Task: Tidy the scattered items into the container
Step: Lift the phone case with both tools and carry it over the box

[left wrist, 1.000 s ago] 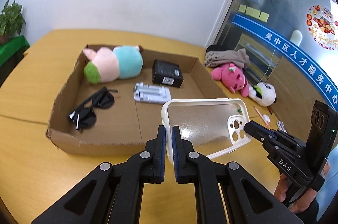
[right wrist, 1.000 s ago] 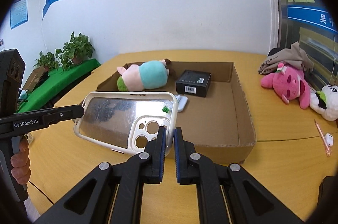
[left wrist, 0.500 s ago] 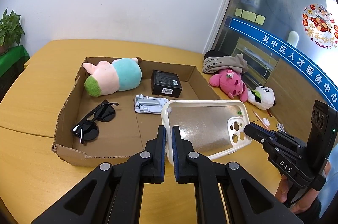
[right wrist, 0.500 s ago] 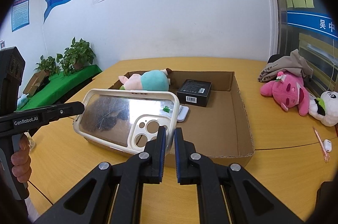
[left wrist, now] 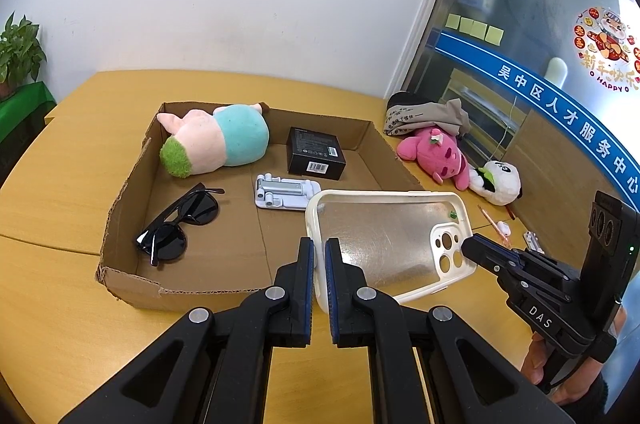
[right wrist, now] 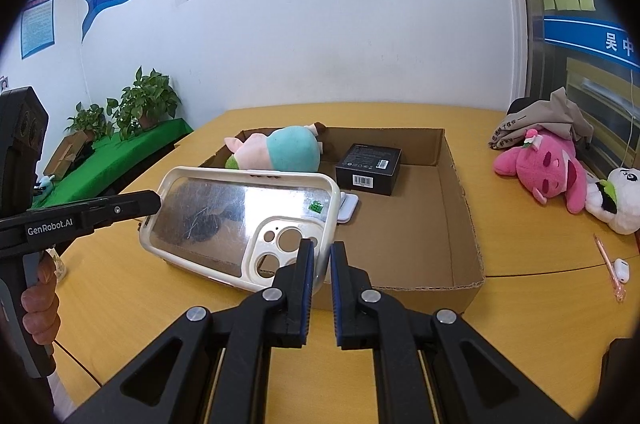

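A clear phone case with a white rim [left wrist: 392, 236] [right wrist: 240, 220] hangs in the air over the near right part of the cardboard box [left wrist: 132, 276] [right wrist: 464, 184]. My left gripper [left wrist: 319, 252] is shut on its plain end. My right gripper [right wrist: 321, 256] is shut on the rim at its camera-hole end. The box holds a pink and teal plush [left wrist: 216, 140], a black carton [left wrist: 316, 154], a white stand [left wrist: 286, 192] and black sunglasses [left wrist: 180, 224].
On the table right of the box lie a pink plush [left wrist: 436, 154] [right wrist: 540, 164], a panda plush [left wrist: 498, 180] [right wrist: 616, 196], a folded grey cloth [left wrist: 424, 112], a pink pen [right wrist: 608, 264] and a small white earbud case [right wrist: 622, 270]. Potted plants [right wrist: 140, 104] stand far left.
Both grippers have lifted the phone case higher above the table and the box; the box looks farther below. Both grips are unchanged.
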